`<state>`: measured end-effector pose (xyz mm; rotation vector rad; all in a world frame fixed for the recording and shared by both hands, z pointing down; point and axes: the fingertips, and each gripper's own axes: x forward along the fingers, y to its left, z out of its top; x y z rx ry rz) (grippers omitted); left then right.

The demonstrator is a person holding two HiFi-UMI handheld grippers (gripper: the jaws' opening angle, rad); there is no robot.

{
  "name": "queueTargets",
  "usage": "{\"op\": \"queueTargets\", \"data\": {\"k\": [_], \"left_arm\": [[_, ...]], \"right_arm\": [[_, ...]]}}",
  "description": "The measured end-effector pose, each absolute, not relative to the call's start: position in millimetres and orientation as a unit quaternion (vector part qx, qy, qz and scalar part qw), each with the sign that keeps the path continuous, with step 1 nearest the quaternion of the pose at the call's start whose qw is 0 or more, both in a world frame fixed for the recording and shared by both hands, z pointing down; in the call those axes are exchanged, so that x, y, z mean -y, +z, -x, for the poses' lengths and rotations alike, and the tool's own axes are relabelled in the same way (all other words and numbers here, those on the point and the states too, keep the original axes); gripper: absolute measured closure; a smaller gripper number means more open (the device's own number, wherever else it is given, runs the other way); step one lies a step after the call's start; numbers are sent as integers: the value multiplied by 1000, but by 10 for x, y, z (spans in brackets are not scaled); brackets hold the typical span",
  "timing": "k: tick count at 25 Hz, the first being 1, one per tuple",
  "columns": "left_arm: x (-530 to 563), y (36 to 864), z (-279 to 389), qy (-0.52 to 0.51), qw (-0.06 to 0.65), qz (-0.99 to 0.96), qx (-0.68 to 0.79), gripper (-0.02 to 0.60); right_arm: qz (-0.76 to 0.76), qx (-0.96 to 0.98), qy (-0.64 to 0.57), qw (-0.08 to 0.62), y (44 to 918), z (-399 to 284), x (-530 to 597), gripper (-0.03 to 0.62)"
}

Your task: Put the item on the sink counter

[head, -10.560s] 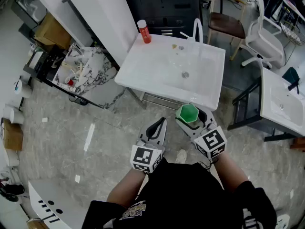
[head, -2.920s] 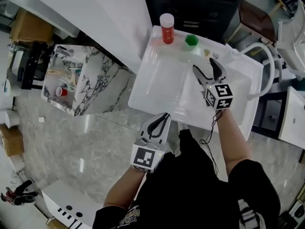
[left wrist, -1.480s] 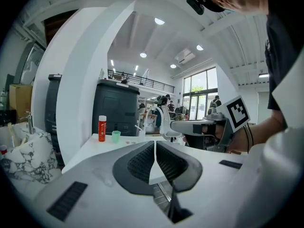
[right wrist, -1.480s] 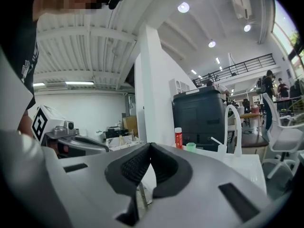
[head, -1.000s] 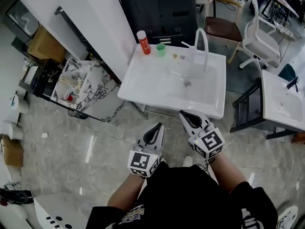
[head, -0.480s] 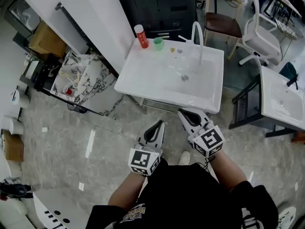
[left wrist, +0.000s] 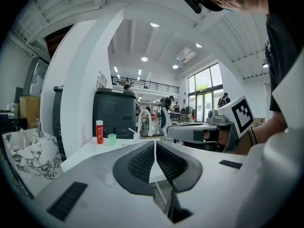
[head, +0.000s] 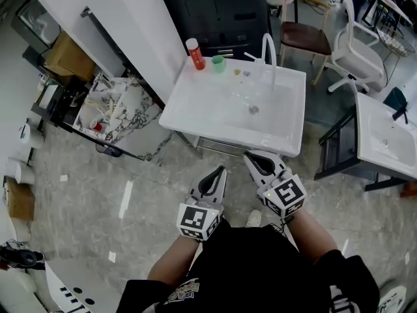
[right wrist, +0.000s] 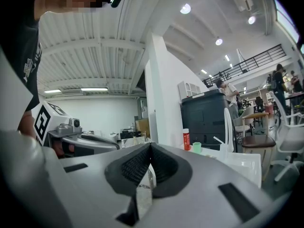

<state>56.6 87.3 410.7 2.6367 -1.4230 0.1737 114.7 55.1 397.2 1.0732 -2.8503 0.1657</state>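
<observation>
A small green cup (head: 218, 63) stands upright on the back ledge of the white sink counter (head: 195, 113), just right of a red bottle with a white cap (head: 195, 53). Both grippers hang in front of the sink, well short of its near edge and apart from the cup. My left gripper (head: 220, 170) is shut with nothing between its jaws. My right gripper (head: 250, 156) is shut and empty too. The left gripper view shows the cup (left wrist: 111, 139) and the bottle (left wrist: 99, 131) far off. The right gripper view shows the cup (right wrist: 196, 147) and bottle (right wrist: 186, 139) as well.
A white curved faucet (head: 267, 47) rises at the back of the basin. A marble-patterned bin (head: 107, 113) stands left of the sink, a dark cabinet (head: 221, 12) behind it. A second sink (head: 384, 135) and chairs (head: 355, 54) are at the right.
The green cup has gone from my right gripper to the counter's back ledge beside the red bottle. The right gripper has since drawn back from over the basin and shut. The last second shows only small shifts.
</observation>
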Motion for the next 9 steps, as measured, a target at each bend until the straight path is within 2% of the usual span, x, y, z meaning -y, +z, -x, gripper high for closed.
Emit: {"op": "queueTargets", "data": {"k": [9], "left_arm": [[-859,4141,-563,59,74,-873,478,558]], "right_arm": [[-348,935,54,46,4001,-1153,-529,542]]}}
